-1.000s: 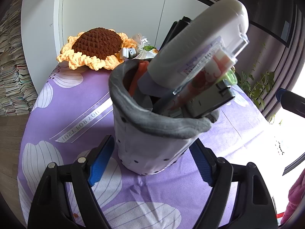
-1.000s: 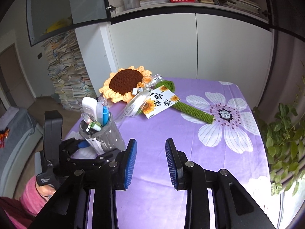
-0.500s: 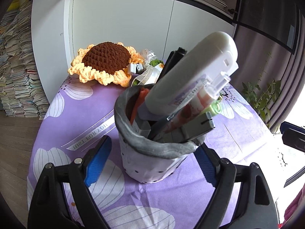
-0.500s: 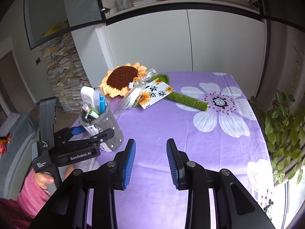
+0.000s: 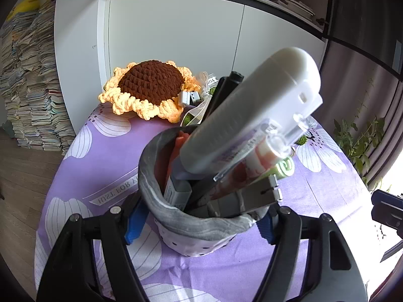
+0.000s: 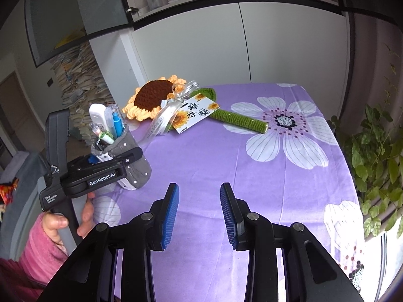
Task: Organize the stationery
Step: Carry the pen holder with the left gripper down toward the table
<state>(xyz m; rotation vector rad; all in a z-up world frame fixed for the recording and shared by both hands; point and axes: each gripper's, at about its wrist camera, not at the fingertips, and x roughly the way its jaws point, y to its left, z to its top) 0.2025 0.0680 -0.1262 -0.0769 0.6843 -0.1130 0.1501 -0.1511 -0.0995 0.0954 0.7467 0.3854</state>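
- The right gripper (image 6: pixel 199 210) hangs over bare purple cloth nearer the camera than the pen pouch, its blue-padded jaws apart with nothing between them.
- The left gripper (image 5: pixel 201 222) straddles the pen pouch (image 5: pixel 191 229); its jaws are closing, and both blue pads press against the soft grey sides just under the folded rim.
- In the right wrist view the left gripper (image 6: pixel 110 162) reaches the pouch from the left, and a hand (image 6: pixel 63 222) in a pink sleeve holds its handle at the near left corner of the surface (image 6: pixel 289 176).
- The pen pouch (image 6: pixel 131 158) stands leaning on the flowered purple cloth, near the left edge of the surface.
- Out of the pouch stick a white correction tape dispenser (image 5: pixel 254 110), a green-capped marker (image 5: pixel 282 167), a metal-cased utility knife (image 5: pixel 257 192) and a black pen (image 5: pixel 224 88).
- Beyond the pouch lies a crocheted sunflower (image 5: pixel 151 88), its brown centre ringed with yellow petals, tied with a printed ribbon (image 6: pixel 163 118).
- A white card (image 6: pixel 196 112) with sunflower prints rests on the flower's green stem (image 6: pixel 239 119), which runs to the right away from the pouch.
- Behind the pouch stand white cabinet doors (image 6: pixel 226 42); further left are tall stacks of books (image 5: pixel 27 95) on the floor.
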